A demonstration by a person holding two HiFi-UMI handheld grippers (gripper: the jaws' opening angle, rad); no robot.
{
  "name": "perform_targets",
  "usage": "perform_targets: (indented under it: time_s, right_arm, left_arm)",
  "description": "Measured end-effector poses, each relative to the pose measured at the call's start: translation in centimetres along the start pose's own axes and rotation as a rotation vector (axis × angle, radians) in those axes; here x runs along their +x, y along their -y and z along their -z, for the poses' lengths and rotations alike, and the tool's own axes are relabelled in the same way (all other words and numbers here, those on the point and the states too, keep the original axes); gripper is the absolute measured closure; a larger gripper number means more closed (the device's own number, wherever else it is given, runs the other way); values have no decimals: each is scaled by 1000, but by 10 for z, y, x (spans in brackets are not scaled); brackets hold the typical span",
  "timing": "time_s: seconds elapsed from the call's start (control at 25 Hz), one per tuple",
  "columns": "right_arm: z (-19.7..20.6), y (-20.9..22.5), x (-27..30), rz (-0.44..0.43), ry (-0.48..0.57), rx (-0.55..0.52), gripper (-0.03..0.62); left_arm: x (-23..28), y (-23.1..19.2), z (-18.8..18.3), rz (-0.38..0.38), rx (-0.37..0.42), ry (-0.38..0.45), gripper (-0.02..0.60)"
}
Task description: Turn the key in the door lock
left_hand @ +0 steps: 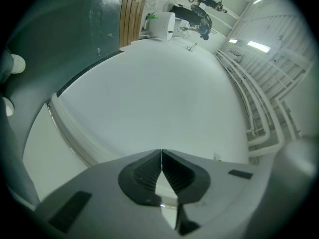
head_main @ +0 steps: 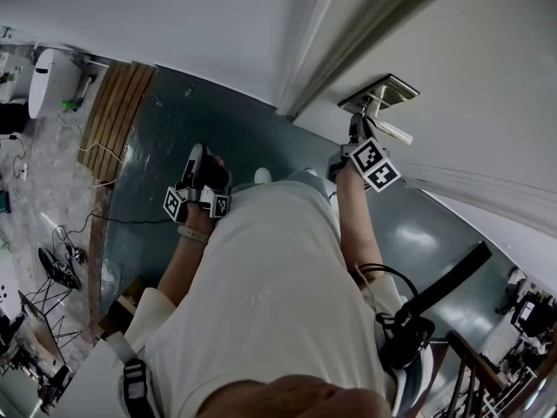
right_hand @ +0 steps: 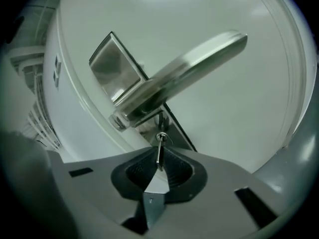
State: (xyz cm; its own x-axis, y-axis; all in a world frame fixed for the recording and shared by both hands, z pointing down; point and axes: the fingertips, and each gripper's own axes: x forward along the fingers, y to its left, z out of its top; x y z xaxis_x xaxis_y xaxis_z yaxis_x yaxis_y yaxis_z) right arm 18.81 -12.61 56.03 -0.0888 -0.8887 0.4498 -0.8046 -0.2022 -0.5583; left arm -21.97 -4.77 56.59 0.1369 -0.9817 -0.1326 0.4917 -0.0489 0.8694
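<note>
gripping the key point(right_hand: 159, 151) w/ my right tool point(right_hand: 159, 163): the ribbed pads point(right_hand: 176, 172) sit against its flat head, one each side, so it's clenched on the key, nothing else in there. the key sits just below centre of the right gripper view, head edge-on and upright in frame, shaft going straight ahead into the keyhole point(right_hand: 161, 135) in the lock plate point(right_hand: 112, 68). so the key's long axis runs along the line my tool points. i judge the coming move is a roll of the wrist abt that line, no push or pull. the lever handle point(right_hand: 189, 71) lies right above the key, slanting from mid-left to upper right of frame, close over the tool's top. prob the thing to clip if i roll far. my right hand is the one at the lock. the left tool point(left_hand: 161, 158) is well apart from it, low centre-left in the head view, clamped shut on nothing, tips meeting in a thin line.

head view puts the right tool under the handle on the door point(head_main: 487, 68), upper right of frame, and shows where both tools are, but the key itself is hidden behind the tool. right gripper view is the only one w/ key + keyhole. left gripper view gives just a plain white surface point(left_hand: 159, 98) and white railings point(left_hand: 259, 93) at right, no lock.
</note>
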Motion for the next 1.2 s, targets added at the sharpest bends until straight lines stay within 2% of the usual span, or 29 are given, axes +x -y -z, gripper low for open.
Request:
perform_targets:
  time_s: [0.12,0.6,0.68,0.76,0.88,1.0,1.08,1.12,1.2]
  right_arm:
    - [1,-1,-1,-28,0,123,543]
    - [7,12,-3,-340,62,980,537]
    - [8,9,-2,-390,76,1051,536]
    - [10,11,0,-431,83,1057,533]
    - [6,8,-3,-494,37,963,522]
    - [-5,1,-16,-440,27,697,523]
    - [-13,-7,-29,-384,33,412,522]
    - [-15,-11,-36,-357,30,233,522]
    - [-14,-19,-48,-279,25,-193,522]
  left_arm:
    - [0,-1,-1,-1,-4,0,574]
    - [1,-1,-1,-14,12,-2,574]
    - [3,-2,-3,-18,13,-5,574]
    - [4,-3,-3,-22,13,-7,574]
    - [3,-1,0,-23,13,-5,574]
    - [3,0,3,-22,10,-7,574]
    - [3,1,4,-19,6,-7,574]
    - [3,2,4,-19,4,-5,574]
    - [3,1,2,-18,-1,-5,574]
